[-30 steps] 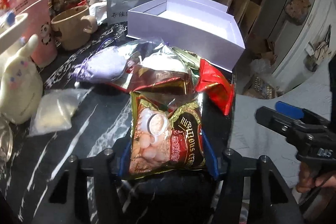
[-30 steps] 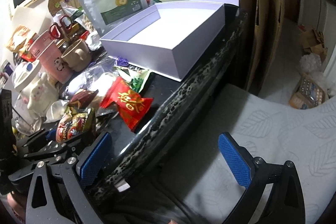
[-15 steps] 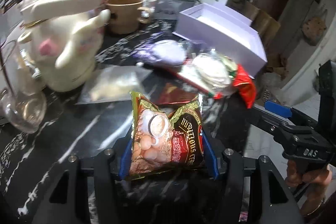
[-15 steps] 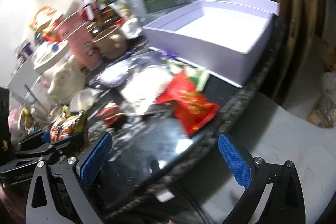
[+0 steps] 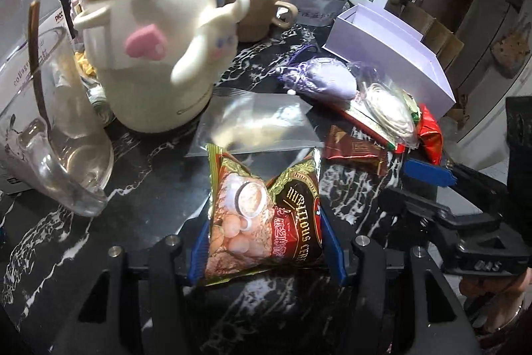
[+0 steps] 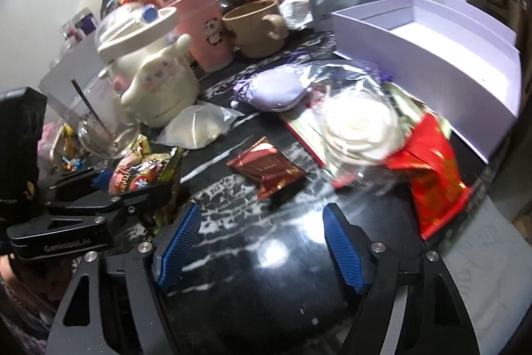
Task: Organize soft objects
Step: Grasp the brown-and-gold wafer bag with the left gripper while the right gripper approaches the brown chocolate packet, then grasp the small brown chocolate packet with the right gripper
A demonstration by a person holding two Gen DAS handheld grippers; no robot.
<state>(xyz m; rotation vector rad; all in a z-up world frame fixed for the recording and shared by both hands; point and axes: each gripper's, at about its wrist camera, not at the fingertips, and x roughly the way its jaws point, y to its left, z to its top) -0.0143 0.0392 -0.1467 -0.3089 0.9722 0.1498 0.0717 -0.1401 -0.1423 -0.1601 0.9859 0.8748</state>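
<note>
One open lavender box (image 6: 442, 55) sits at the far right of your black marble table (image 6: 266, 255), edge touching the packet pile. One cream rabbit-shaped jug (image 5: 159, 55), one glass mug (image 5: 56, 135), one tan cup (image 6: 256, 29) stand left. Your left gripper (image 5: 264, 242) is clamped on one puffy snack bag (image 5: 266, 215), glossy red-gold foil with a cereal picture, pinched between both blue pads just above the tabletop. Your right gripper (image 6: 262, 245) hangs spread wide, nothing in it, a small brown packet (image 6: 267, 168) just ahead. Beyond: one red packet (image 6: 432, 168), one purple pouch (image 6: 276, 88), two clear bags.
</note>
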